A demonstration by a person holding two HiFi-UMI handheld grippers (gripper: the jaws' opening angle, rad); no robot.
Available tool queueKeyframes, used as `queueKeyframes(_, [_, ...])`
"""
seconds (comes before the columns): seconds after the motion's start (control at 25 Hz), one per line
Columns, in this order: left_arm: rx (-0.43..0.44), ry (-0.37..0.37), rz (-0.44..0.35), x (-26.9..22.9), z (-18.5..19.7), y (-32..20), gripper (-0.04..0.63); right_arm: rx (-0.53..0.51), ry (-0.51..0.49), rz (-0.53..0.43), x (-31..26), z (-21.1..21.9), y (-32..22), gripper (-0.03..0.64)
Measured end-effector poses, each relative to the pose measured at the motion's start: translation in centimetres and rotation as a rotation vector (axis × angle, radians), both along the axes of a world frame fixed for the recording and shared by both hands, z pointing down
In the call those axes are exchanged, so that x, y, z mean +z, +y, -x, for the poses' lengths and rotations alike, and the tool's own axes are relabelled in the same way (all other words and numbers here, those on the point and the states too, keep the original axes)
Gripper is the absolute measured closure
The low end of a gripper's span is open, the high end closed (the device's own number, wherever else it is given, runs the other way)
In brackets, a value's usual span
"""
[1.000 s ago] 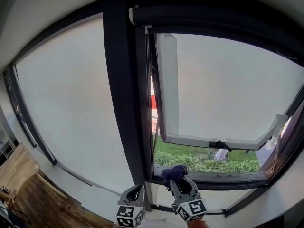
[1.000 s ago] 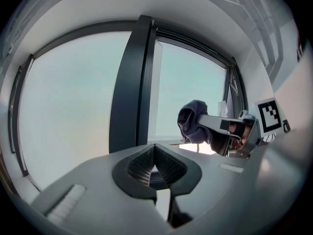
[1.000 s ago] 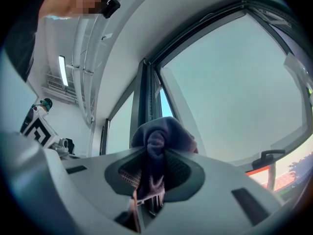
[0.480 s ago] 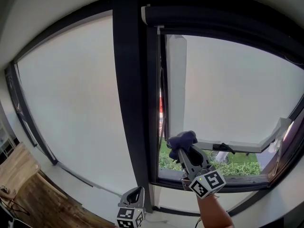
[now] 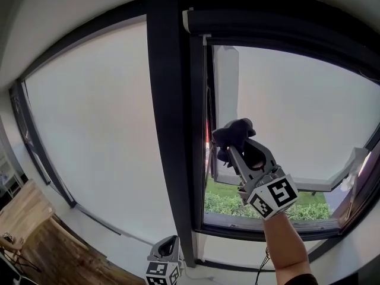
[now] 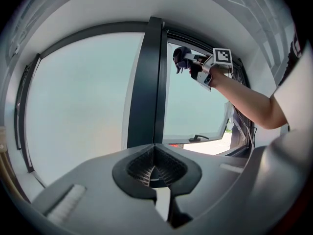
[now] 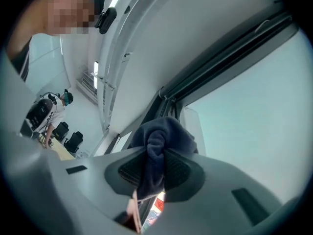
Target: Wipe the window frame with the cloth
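Note:
A dark blue cloth (image 5: 233,133) is bunched between the jaws of my right gripper (image 5: 236,142), which is shut on it. The cloth (image 7: 161,140) fills the jaws in the right gripper view and points up at the frame's upper corner. The gripper is raised beside the black upright post of the window frame (image 5: 172,129), next to the edge of the tilted-open sash (image 5: 226,88). The cloth (image 6: 180,58) also shows in the left gripper view, close to the post (image 6: 149,82). My left gripper (image 5: 168,253) hangs low under the window, shut with nothing between its jaws.
A large fixed pane (image 5: 95,129) lies left of the post. The open sash has a black handle (image 6: 196,138) on its lower rail. Grass (image 5: 261,205) shows outside below. A wooden surface (image 5: 29,230) sits at lower left. A person and office chairs (image 7: 68,136) are in the room behind.
My right gripper has risen with the cloth from the sill up along the post to about mid-height of the window. The left gripper has stayed low.

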State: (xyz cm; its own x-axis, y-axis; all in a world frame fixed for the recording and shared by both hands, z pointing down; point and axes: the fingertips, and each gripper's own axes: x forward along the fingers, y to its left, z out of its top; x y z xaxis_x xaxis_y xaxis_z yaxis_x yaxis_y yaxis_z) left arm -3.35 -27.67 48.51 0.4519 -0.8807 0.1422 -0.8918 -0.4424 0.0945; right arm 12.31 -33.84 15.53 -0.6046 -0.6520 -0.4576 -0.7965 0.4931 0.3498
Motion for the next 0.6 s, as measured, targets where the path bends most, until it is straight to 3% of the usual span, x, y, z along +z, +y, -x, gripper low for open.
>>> queueKeyframes(0.16, [-0.009,0.001,0.000,0.0,0.8,-0.1,0.588,0.036,0.090,-0.079,-3.2,0.9,-1.5,0.538])
queueKeyframes(0.4, [-0.038,0.012,0.007,0.3,2.4,-0.3,0.588,0.003,0.141,-0.169,-7.3,2.1,-1.6,0.540])
queueKeyframes(0.6, [-0.049,0.031,0.018,0.5,3.2,-0.6,0.588,0.034,0.162,-0.178,-9.5,2.5,-3.0,0.540])
